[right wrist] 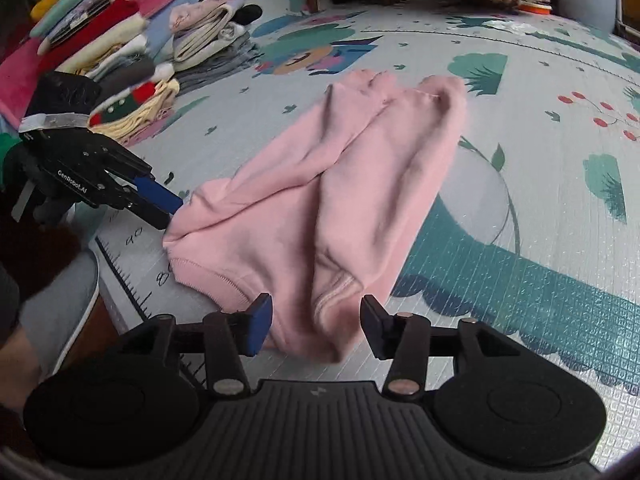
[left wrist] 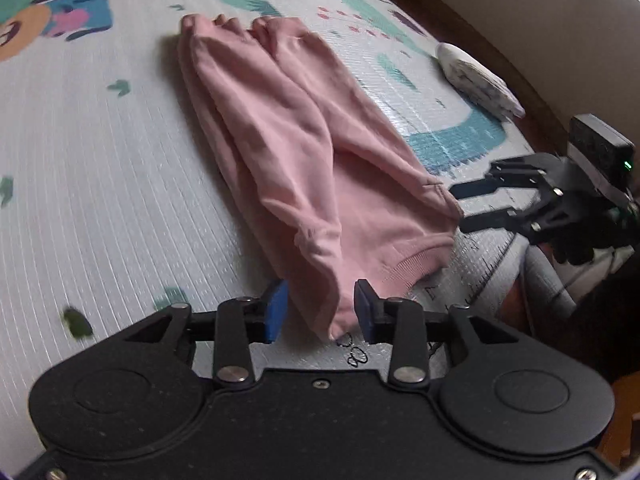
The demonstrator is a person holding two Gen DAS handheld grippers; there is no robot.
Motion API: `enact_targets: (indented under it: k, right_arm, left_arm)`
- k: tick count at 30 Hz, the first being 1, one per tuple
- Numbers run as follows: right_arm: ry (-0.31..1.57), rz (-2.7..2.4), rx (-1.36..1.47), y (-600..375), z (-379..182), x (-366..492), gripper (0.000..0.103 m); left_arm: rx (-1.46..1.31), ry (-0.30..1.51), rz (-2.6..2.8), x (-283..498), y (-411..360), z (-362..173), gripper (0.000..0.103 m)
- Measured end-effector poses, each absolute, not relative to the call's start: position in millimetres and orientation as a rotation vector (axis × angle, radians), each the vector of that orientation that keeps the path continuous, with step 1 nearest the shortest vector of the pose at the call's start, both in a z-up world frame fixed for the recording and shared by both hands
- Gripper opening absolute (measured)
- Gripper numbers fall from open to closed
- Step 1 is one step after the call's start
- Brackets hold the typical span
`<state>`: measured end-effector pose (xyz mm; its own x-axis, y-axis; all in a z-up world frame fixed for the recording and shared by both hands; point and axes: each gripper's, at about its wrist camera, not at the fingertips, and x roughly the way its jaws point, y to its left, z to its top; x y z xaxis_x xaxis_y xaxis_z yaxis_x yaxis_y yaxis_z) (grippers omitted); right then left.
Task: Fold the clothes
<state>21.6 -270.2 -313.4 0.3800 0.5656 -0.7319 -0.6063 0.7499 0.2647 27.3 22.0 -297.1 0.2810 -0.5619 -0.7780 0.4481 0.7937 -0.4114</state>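
Observation:
A pink garment (left wrist: 304, 152) lies on the patterned play mat (left wrist: 100, 160), folded lengthwise, with its ribbed hem nearest me. My left gripper (left wrist: 320, 310) is open, its blue pads on either side of the near left corner of the hem. It shows at the garment's left edge in the right wrist view (right wrist: 160, 204). My right gripper (right wrist: 312, 322) is open around the near right corner of the garment (right wrist: 340, 200). It shows at the garment's right edge in the left wrist view (left wrist: 468, 208).
A stack of folded clothes (right wrist: 120, 60) sits at the mat's far left in the right wrist view. A folded white cloth (left wrist: 476, 78) lies near the mat's right edge. A printed ruler (right wrist: 128, 276) runs along the near edge. Wooden floor (left wrist: 480, 36) lies beyond.

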Motion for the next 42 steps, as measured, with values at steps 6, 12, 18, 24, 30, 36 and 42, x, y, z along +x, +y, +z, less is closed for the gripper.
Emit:
enact_targets:
  k: [6,12,18,24,30,36,42]
  right_arm:
    - [0.911,0.737,-0.157,-252,-319,16,0.043]
    - [0.887,0.730,-0.252,-244,-317,17,0.009]
    - [0.879,0.755,-0.171,-238,-310,20,0.009]
    - [0.934,0.740,-0.021,-247,-325,30,0.009]
    - [0.915,0.735,0.119,-257,-315,36,0.010]
    - [1.048,0.705,0.260,-271,-341,47,0.020]
    - [0.938,0.774,0.090,-277,-316,23,0.051]
  left_arm:
    - [-0.150,1.061,-0.598,24,12,-300,0.016]
    - [-0.145,1.052,-0.617,34,2,-291,0.004]
    - [-0.197,1.089,-0.592,35,10,-302,0.004]
    - [-0.259,1.122,-0.565,33,18,-314,0.004]
    - [-0.416,1.119,-0.551,36,29,-310,0.004]
    - [-0.478,1.201,-0.540,35,35,-325,0.008]
    - [-0.216,1.129,-0.650,33,37,-281,0.012]
